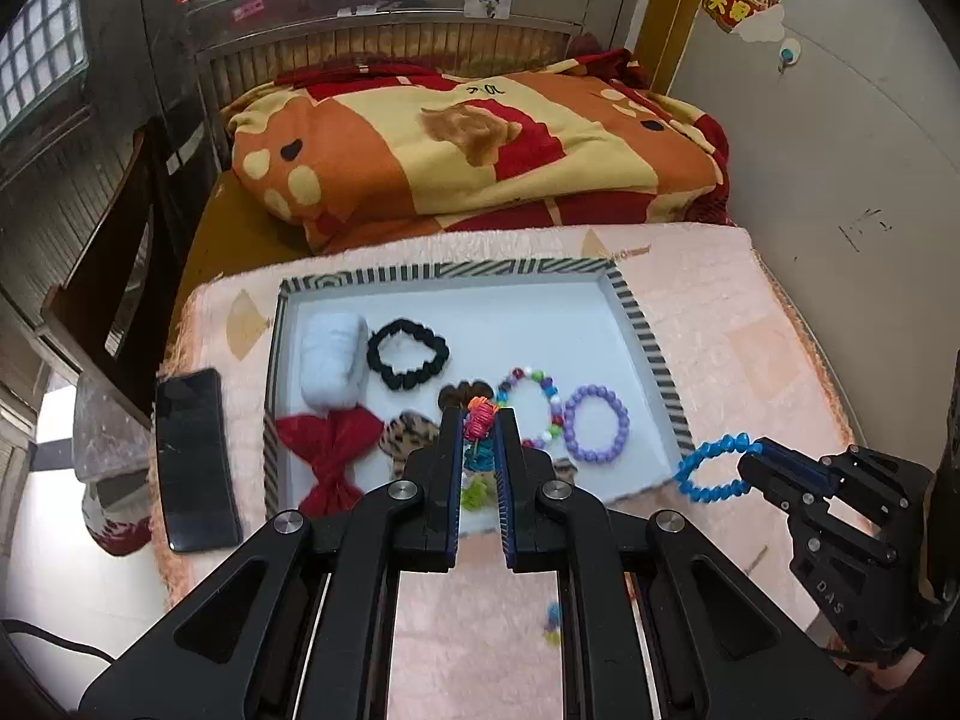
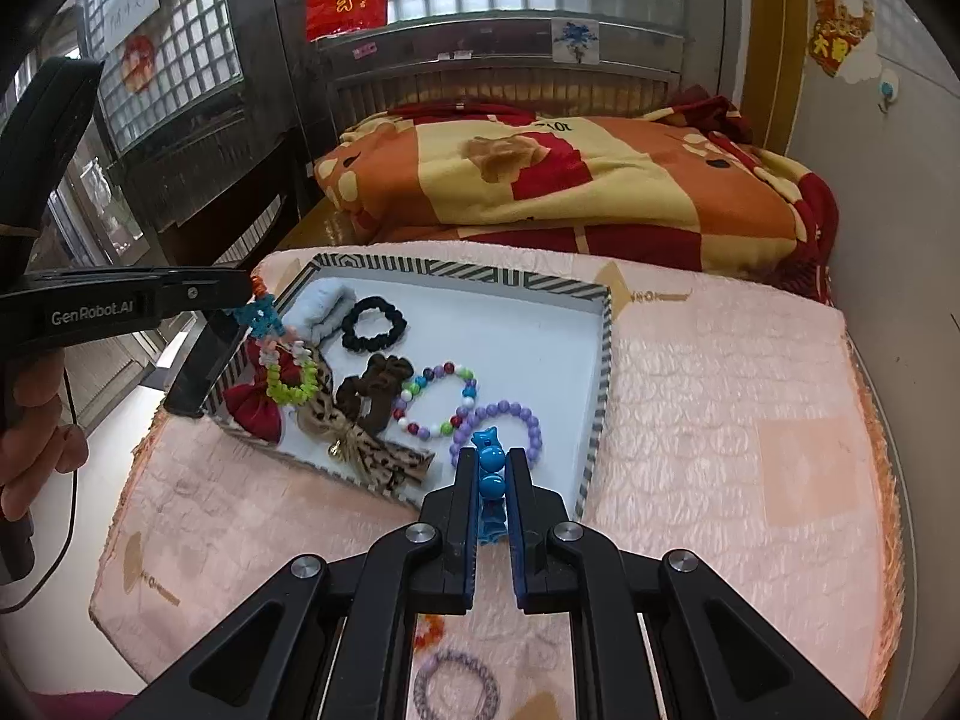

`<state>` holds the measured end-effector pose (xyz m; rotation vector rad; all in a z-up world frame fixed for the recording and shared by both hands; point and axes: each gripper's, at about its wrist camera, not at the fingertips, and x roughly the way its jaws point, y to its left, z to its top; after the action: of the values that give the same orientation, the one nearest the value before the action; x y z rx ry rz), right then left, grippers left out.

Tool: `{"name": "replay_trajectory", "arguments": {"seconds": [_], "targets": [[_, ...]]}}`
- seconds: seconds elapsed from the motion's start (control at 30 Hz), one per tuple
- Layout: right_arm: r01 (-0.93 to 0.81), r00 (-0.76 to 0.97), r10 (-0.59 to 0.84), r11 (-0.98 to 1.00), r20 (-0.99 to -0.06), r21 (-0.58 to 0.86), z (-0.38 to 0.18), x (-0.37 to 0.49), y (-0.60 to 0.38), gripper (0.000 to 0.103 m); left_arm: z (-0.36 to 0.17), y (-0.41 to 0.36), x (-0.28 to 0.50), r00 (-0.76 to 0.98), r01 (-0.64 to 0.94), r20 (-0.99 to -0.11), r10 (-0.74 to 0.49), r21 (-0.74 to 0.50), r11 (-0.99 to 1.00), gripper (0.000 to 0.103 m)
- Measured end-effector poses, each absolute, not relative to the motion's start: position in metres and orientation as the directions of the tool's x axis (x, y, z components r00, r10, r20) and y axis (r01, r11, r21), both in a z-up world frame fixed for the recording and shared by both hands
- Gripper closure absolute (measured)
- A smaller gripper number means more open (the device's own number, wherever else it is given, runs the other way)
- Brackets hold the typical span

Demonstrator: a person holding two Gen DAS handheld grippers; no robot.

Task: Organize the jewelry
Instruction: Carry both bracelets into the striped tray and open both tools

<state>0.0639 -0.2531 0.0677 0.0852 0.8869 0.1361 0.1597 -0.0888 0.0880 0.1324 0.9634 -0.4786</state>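
Note:
A white tray with a striped rim (image 1: 648, 354) (image 2: 606, 354) lies on the pink mat. In it lie a purple bead bracelet (image 1: 596, 425) (image 2: 528, 414), a multicolour bead bracelet (image 1: 543, 387) (image 2: 435, 399), a black scrunchie (image 1: 408, 354) (image 2: 373, 324), a red bow (image 1: 330, 456) (image 2: 255, 405), a leopard bow (image 2: 360, 438) and a white roll (image 1: 333, 360). My left gripper (image 1: 480, 420) (image 2: 252, 294) is shut on a multicolour bead chain (image 1: 480, 423) (image 2: 282, 354) that hangs over the tray's near side. My right gripper (image 2: 491, 459) (image 1: 757, 457) is shut on a blue bead bracelet (image 1: 711, 468) (image 2: 491, 480) just outside the tray's right rim.
A black phone (image 1: 192, 459) lies left of the tray. Loose bracelets (image 2: 456, 684) lie on the pink mat (image 2: 750, 420) near me. A folded orange blanket (image 1: 468, 150) lies behind the tray. A wall stands at the right, a dark chair (image 1: 114, 276) at the left.

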Motion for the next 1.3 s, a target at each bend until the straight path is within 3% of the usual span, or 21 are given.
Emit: {"name": "replay_trajectory", "arguments": {"seconds": [0.53, 0.77, 1.17, 1.23, 1.27, 1.3], "targets": [[-0.078, 0.567, 0.179, 0.983, -0.804, 0.164, 0.044, 0.152, -0.263, 0.095, 0.069, -0.152, 0.237, 0.455, 0.492, -0.84, -0.295, -0.039, 0.87, 0.094], [-0.091, 0.516, 0.212, 0.977, -0.83, 0.193, 0.018, 0.196, -0.262, 0.095, 0.045, -0.181, 0.277, 0.397, 0.5, -0.86, -0.32, -0.09, 0.861, 0.094], [0.008, 0.455, 0.137, 0.987, -0.88, 0.158, -0.03, 0.235, -0.283, 0.095, -0.019, -0.155, 0.31, 0.326, 0.409, -0.917, -0.231, -0.083, 0.909, 0.094], [0.006, 0.448, 0.137, 0.988, -0.883, 0.157, -0.032, 0.237, -0.283, 0.086, -0.023, -0.153, 0.309, 0.331, 0.396, -0.918, -0.219, -0.076, 0.915, 0.094], [0.008, 0.452, 0.127, 0.989, -0.883, 0.146, -0.03, 0.235, -0.282, 0.074, -0.024, -0.152, 0.308, 0.337, 0.389, -0.917, -0.213, -0.07, 0.918, 0.094], [0.01, 0.459, 0.122, 0.99, -0.88, 0.142, -0.028, 0.234, -0.283, 0.072, -0.024, -0.151, 0.307, 0.344, 0.387, -0.915, -0.211, -0.066, 0.92, 0.094]]}}
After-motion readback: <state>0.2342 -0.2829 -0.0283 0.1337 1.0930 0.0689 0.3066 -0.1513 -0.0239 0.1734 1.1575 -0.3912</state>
